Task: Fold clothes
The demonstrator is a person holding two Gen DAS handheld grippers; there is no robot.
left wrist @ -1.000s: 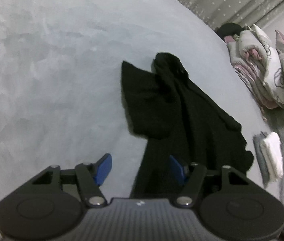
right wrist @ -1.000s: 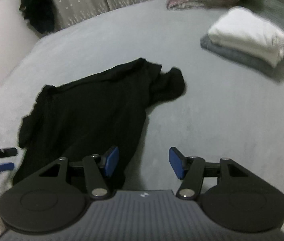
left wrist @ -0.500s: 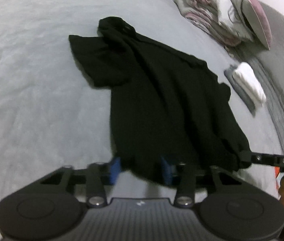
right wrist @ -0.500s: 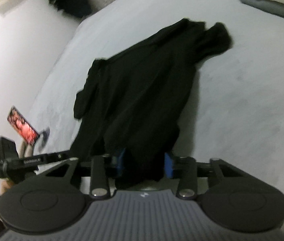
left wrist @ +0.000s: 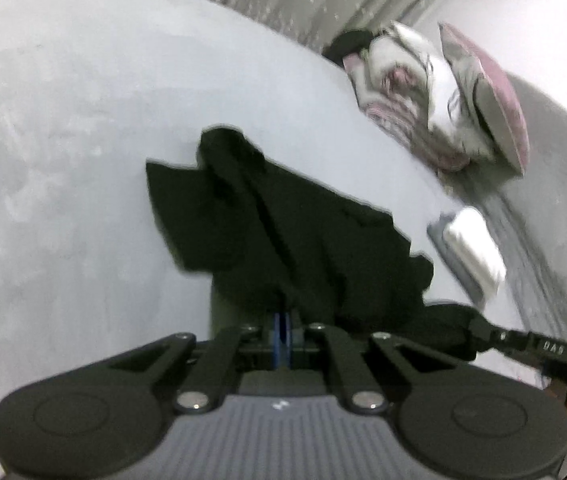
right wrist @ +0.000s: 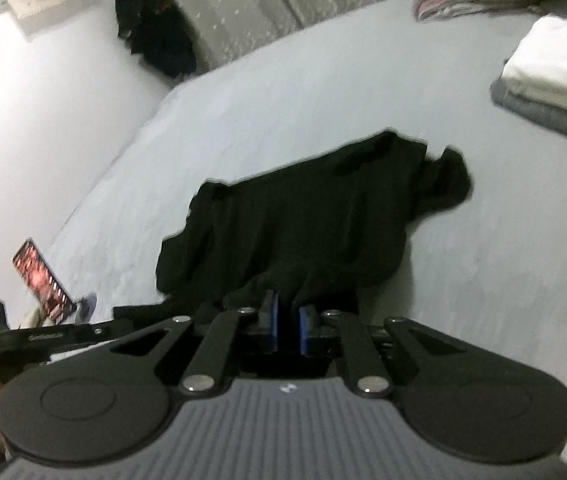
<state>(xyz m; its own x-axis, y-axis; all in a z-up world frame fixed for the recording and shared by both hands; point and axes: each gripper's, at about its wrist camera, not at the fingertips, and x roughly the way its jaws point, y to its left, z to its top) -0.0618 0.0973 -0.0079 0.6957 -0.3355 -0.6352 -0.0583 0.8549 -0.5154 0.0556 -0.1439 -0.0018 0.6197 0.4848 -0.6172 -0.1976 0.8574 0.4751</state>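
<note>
A black T-shirt (left wrist: 295, 232) lies across the grey bed (left wrist: 63, 140), its near hem lifted off the sheet. My left gripper (left wrist: 282, 322) is shut on that hem at one corner. In the right wrist view the same black T-shirt (right wrist: 315, 216) stretches away from me, and my right gripper (right wrist: 288, 326) is shut on the hem's other corner. The collar and sleeves rest on the bed at the far end. Each gripper shows at the edge of the other's view: the right gripper's body (left wrist: 523, 340) and the left gripper's body (right wrist: 43, 338).
A folded white garment on a grey one (right wrist: 555, 80) sits to the right on the bed. Piled pink and white bedding with a pillow (left wrist: 443, 100) lies at the head. A dark bundle (right wrist: 155, 36) rests by the curtain. A phone (right wrist: 41, 278) stands at the left.
Both grippers went from open above the shirt to shut on its near hem. The hem has come up off the bed and the views have tilted back.
</note>
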